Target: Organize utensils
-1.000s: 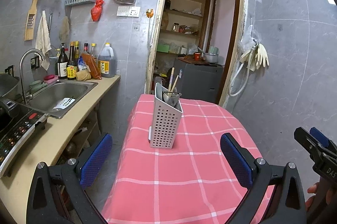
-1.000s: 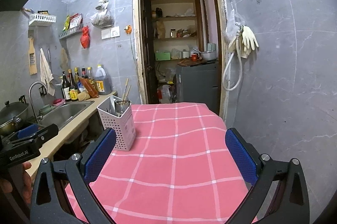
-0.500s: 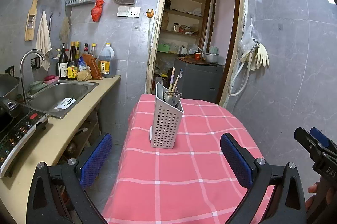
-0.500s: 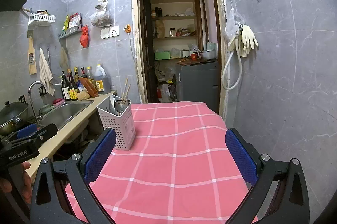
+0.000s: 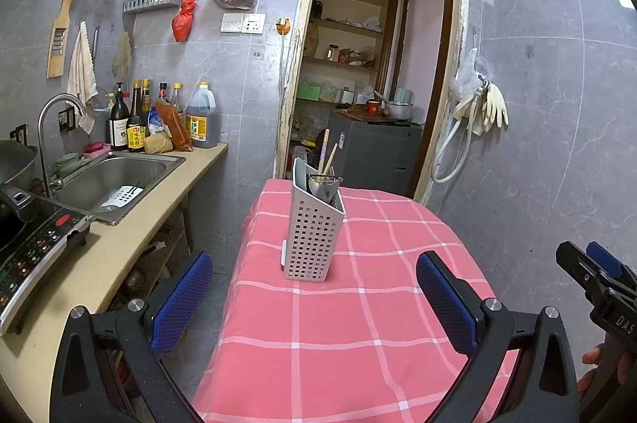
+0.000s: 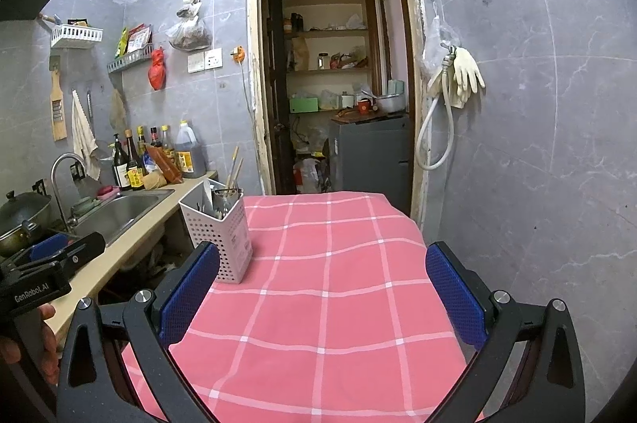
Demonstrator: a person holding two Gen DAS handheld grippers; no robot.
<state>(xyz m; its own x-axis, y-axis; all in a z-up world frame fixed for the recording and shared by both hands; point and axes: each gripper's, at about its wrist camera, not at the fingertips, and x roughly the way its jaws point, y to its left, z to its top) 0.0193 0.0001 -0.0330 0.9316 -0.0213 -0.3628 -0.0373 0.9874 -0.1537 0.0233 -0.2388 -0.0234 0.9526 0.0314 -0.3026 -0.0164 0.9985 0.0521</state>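
Note:
A white perforated utensil holder (image 5: 313, 234) stands upright on the pink checked tablecloth (image 5: 358, 323), with chopsticks (image 5: 327, 155) and metal utensils sticking out of its top. In the right wrist view the same holder (image 6: 223, 235) sits at the table's left edge. My left gripper (image 5: 314, 297) is open, level with the holder's base and nearer the camera, with nothing between its blue pads. My right gripper (image 6: 322, 289) is open too, over bare cloth to the right of the holder. Each gripper shows at the edge of the other's view, held by a hand.
A counter (image 5: 119, 243) with a steel sink (image 5: 115, 176), a tap, several bottles (image 5: 159, 120) and an induction cooker (image 5: 32, 247) runs along the left. An open doorway (image 5: 370, 84) with shelves lies behind the table. Rubber gloves (image 5: 489, 104) hang on the right wall.
Both views have shifted very slightly; the holder sits a little higher in the left wrist view. Both grippers stay open and empty.

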